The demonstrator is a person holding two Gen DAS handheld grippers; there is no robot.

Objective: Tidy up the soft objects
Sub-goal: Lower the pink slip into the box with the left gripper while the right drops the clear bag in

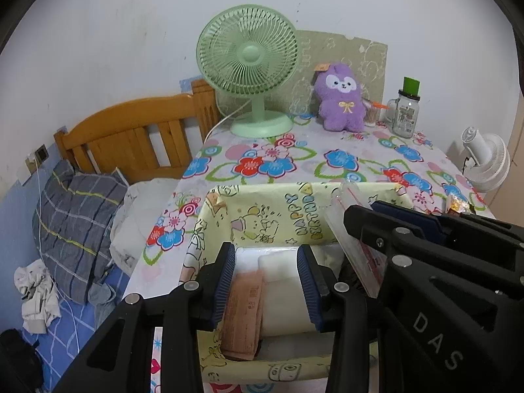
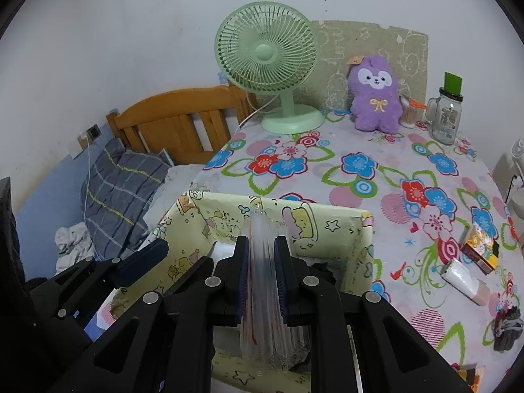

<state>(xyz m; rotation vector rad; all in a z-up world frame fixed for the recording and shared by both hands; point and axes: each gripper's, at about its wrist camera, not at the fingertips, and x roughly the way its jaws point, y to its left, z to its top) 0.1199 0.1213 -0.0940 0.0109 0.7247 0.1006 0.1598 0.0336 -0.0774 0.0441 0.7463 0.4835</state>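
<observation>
A yellow cartoon-print box (image 1: pixel 271 216) (image 2: pixel 330 229) stands on the flowered table. Inside it lie a white soft pack (image 1: pixel 281 291) and a pink packet (image 1: pixel 244 314). My left gripper (image 1: pixel 267 281) is open over the box, its jaws on either side of these packs. My right gripper (image 2: pixel 262 278) is shut on a clear plastic bag (image 2: pixel 262 298) with red lines and holds it upright over the box. The bag (image 1: pixel 353 229) and right gripper (image 1: pixel 409 222) also show in the left wrist view. A purple plush toy (image 1: pixel 340 98) (image 2: pixel 375 98) sits at the table's back.
A green fan (image 1: pixel 249 75) (image 2: pixel 268 62) and a glass jar (image 1: pixel 404 111) (image 2: pixel 447 118) stand at the back. Small packets (image 2: pixel 475 252), a white tube (image 2: pixel 465 281) and dark cloth (image 2: pixel 506 327) lie on the right. A bed with a grey pillow (image 1: pixel 75 226) is on the left.
</observation>
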